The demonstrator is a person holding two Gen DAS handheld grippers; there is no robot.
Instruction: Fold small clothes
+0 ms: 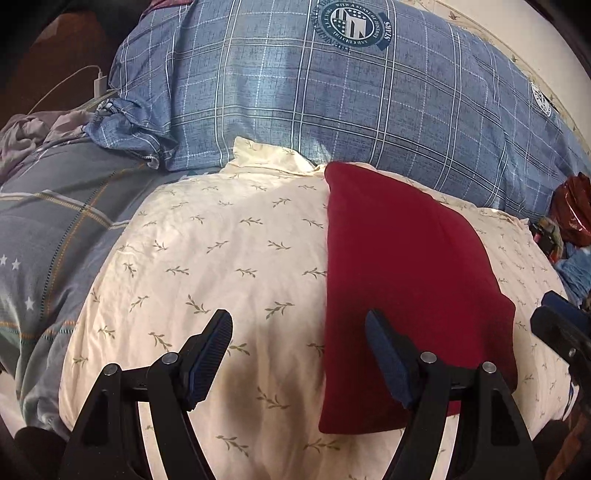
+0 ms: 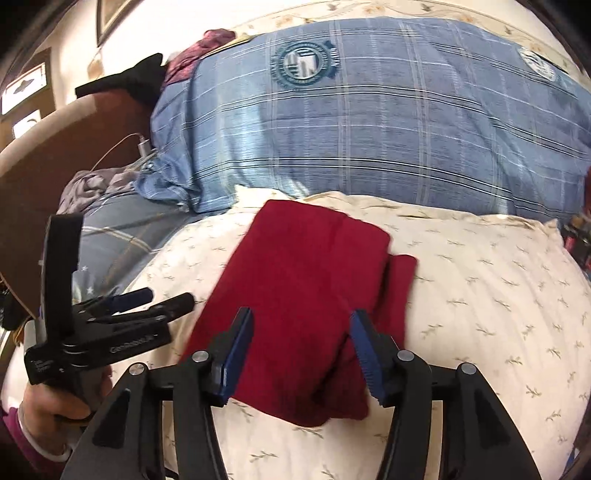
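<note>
Left claw (image 1: 299, 345) is seen spread wide, nothing held between the blue ribbed pads; its right finger is laid over the near edge of the red garment (image 1: 410, 280), its left finger is over bare cream cloth. Right claw (image 2: 301, 347) is likewise seen wide open and empty, poised over the near end of the same red garment (image 2: 306, 295), contact not determinable. In the right wrist view the left claw (image 2: 162, 301) is shown from the side, gripped by a hand (image 2: 55, 402) with a maroon sleeve; white lettering is printed on its black body, too blurred to be read. The red garment is folded into a long rectangle and is laid flat on a cream pillow (image 1: 221, 258) printed with small olive sprigs; a lower layer is exposed along its right side in the right wrist view. Left of the pillow a grey-blue sheet (image 1: 55, 229) with white stars and orange stitching is seen. Behind the pillow a blue plaid duvet (image 1: 332, 110) is bunched up, stamped with a round teal crest (image 1: 351, 26); "STARS" is legible on its ribbon, the ring text is too small to be read. A white charger and cable (image 1: 99, 79) are seen at far left, against dark brown wood.
</note>
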